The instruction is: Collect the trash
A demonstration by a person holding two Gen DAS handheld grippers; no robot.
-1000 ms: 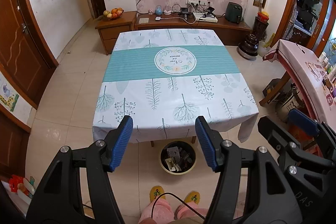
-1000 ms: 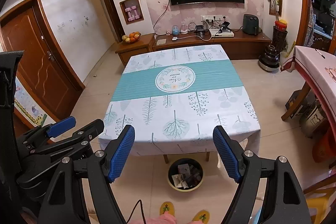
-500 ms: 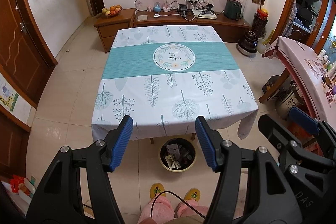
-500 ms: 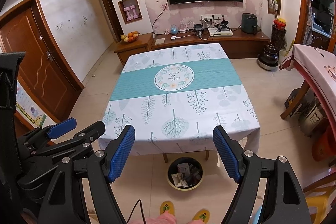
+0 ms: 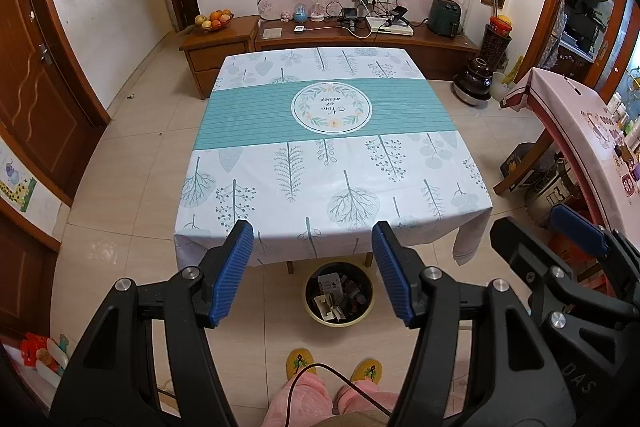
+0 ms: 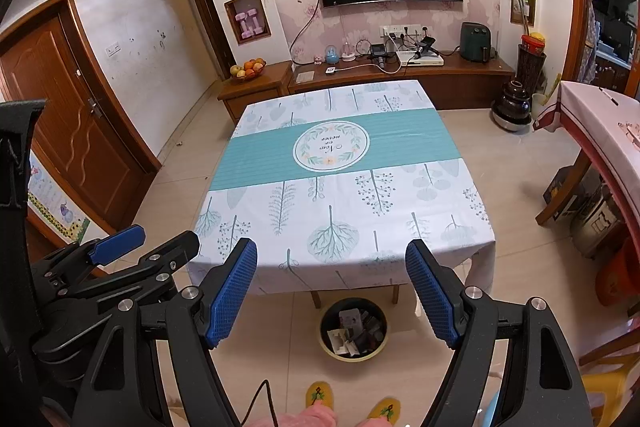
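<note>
A round bin (image 5: 340, 323) (image 6: 352, 357) stands on the tiled floor just under the near edge of the table (image 5: 280, 115) (image 6: 260, 163). It holds trash (image 5: 332, 287) (image 6: 350, 319): white card pieces and dark wrappers. The table wears a white and teal leaf-print cloth. My left gripper (image 5: 312, 231) hovers open above and in front of the bin, with nothing between its blue pads. My right gripper (image 6: 331, 247) hangs beside it, open wider and also holding nothing. Each gripper shows at the edge of the other's view: the right gripper (image 5: 536, 227), the left gripper (image 6: 156, 243).
A person's feet in yellow slippers (image 5: 300, 363) stand just before the bin, a cable trailing over them. A pink-clothed side table (image 5: 572, 115) with boxes and a pot under it lines the right. A wooden door (image 5: 32, 87) is left, a TV cabinet (image 5: 360, 39) behind.
The left view has drifted a touch, so the table sits slightly higher in it. Both grippers stay open and the right one has not moved.
</note>
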